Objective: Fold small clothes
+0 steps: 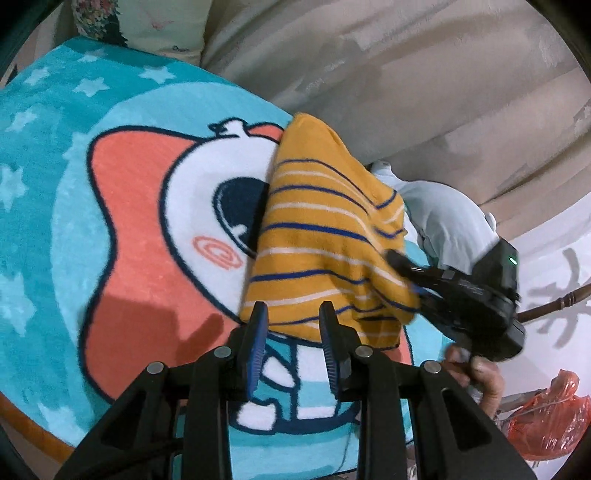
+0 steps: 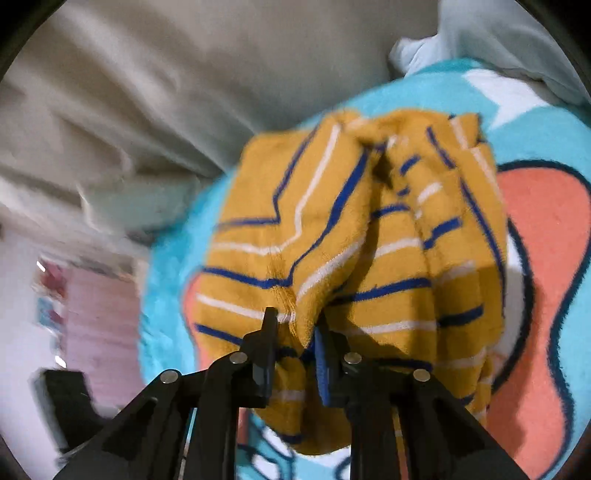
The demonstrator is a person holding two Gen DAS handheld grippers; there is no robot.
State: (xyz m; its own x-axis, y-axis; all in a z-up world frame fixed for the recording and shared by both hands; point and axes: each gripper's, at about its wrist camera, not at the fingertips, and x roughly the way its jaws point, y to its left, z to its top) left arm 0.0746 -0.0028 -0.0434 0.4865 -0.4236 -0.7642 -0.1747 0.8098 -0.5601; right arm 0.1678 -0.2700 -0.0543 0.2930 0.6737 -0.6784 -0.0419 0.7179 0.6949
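A small mustard-yellow garment [image 1: 325, 236] with blue and white stripes lies bunched on a turquoise cartoon rug [image 1: 55, 206]. My left gripper [image 1: 293, 314] is open at the garment's near edge, holding nothing. My right gripper [image 1: 412, 280] comes in from the right and is shut on the garment's right edge. In the right wrist view the same garment [image 2: 343, 236] hangs in folds, pinched between my right gripper's [image 2: 293, 325] fingers and lifted off the rug [image 2: 170, 258].
A pale blue-white garment [image 1: 447, 221] lies past the rug's far right edge. Beige bedding [image 1: 388, 74] rises behind the rug. An orange plastic bag [image 1: 546, 417] sits at the lower right. A floral cushion [image 1: 99, 18] is at the top left.
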